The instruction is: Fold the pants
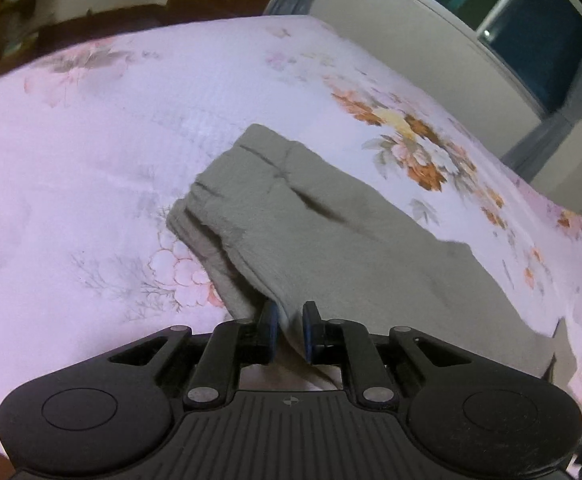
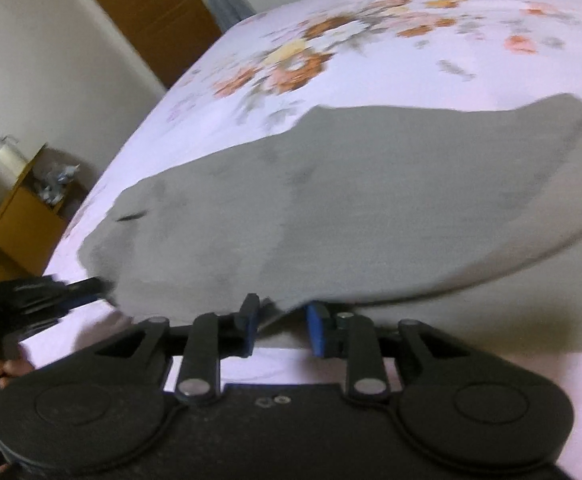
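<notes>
Grey pants (image 1: 331, 232) lie on a floral pink bed sheet (image 1: 91, 152), folded lengthwise with the waistband at the far end. My left gripper (image 1: 290, 332) has its blue pads close around the near edge of the pants. In the right wrist view the pants (image 2: 351, 208) spread wide across the sheet (image 2: 251, 92), blurred by motion. My right gripper (image 2: 281, 328) holds the near edge of the pants between its pads, the cloth lifted a little. The left gripper (image 2: 91, 288) shows at the left, at the pants' corner.
A window (image 1: 531, 12) and grey curtains stand behind the bed. A wooden door (image 2: 143, 8) and a low wooden shelf (image 2: 23, 208) with small items stand to the left of the bed. The bed edge runs close to both grippers.
</notes>
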A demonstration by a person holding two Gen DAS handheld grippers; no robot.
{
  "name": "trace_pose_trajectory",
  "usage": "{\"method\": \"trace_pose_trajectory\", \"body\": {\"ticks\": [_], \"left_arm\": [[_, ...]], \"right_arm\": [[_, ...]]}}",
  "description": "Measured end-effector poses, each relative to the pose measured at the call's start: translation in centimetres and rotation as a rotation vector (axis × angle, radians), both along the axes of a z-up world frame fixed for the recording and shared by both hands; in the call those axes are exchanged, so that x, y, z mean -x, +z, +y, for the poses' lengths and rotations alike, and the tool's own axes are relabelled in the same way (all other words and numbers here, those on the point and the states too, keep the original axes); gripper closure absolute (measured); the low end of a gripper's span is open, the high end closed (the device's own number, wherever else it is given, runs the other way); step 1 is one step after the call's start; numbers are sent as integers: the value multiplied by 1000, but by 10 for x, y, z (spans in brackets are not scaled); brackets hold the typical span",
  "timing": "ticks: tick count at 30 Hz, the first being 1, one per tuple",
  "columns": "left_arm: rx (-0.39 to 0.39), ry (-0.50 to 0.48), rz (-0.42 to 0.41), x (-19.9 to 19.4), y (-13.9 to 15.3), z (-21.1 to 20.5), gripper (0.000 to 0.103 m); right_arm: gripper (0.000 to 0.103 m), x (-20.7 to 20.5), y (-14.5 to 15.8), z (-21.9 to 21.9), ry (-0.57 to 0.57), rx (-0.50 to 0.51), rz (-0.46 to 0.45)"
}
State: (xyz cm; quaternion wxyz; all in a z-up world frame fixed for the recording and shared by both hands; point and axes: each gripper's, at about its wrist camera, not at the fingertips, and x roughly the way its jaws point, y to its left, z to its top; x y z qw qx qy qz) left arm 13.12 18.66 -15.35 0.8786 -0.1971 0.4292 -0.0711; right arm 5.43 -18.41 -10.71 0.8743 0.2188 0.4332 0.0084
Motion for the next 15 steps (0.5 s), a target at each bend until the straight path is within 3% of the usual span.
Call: {"method": "trace_pose_trajectory", "body": {"ticks": [8, 15], "left_arm": [[5, -136, -4, 0, 1, -70, 91], [-23, -192, -6, 1, -13, -114, 91]], "right_arm": [[65, 12, 17, -72, -227, 78, 17], [57, -19, 19, -109, -363, 176, 126]]}}
